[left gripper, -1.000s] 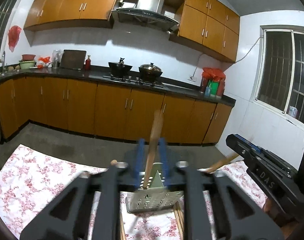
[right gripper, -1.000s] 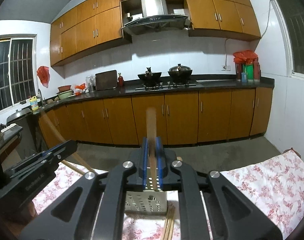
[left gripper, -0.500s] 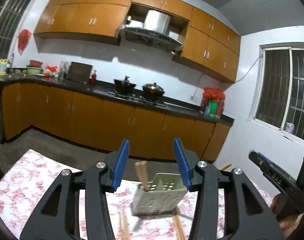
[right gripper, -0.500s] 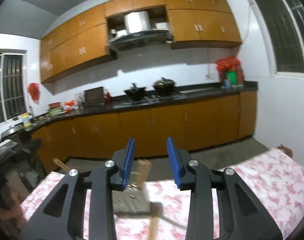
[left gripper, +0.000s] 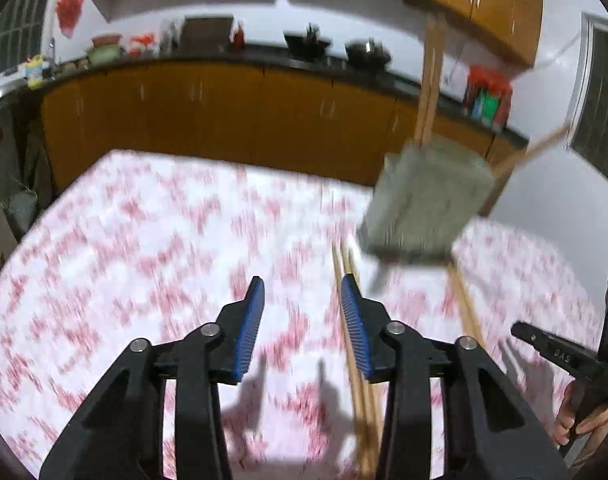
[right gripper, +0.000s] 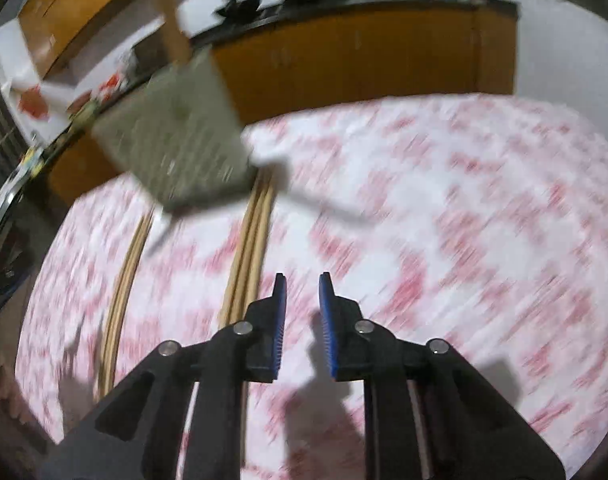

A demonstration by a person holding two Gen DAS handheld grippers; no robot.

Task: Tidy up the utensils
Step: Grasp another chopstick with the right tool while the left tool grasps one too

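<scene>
Pale wooden chopsticks (left gripper: 358,364) lie on the table's pink floral cloth (left gripper: 144,240), just beside the left gripper (left gripper: 302,326) and right gripper (right gripper: 302,320), both empty, fingers parted after just closing; beyond, a grey-green perforated utensil holder (left gripper: 424,204) holds more chopsticks.

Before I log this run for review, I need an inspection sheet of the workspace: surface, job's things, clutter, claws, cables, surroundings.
Surface: table under a floral cloth, blurred by motion.
Job's things: holder standing on the cloth with chopsticks sticking up from it; two loose bundles lie on the cloth in front of it.
Clutter: nothing seen.
Claws: left claw open and empty, one bundle beside its right finger; right claw narrowly open, empty. Both have just been closing.
Cables: one wire on the wall by the window.
Surroundings: kitchen, counter with pots, wooden cabinets.
</scene>
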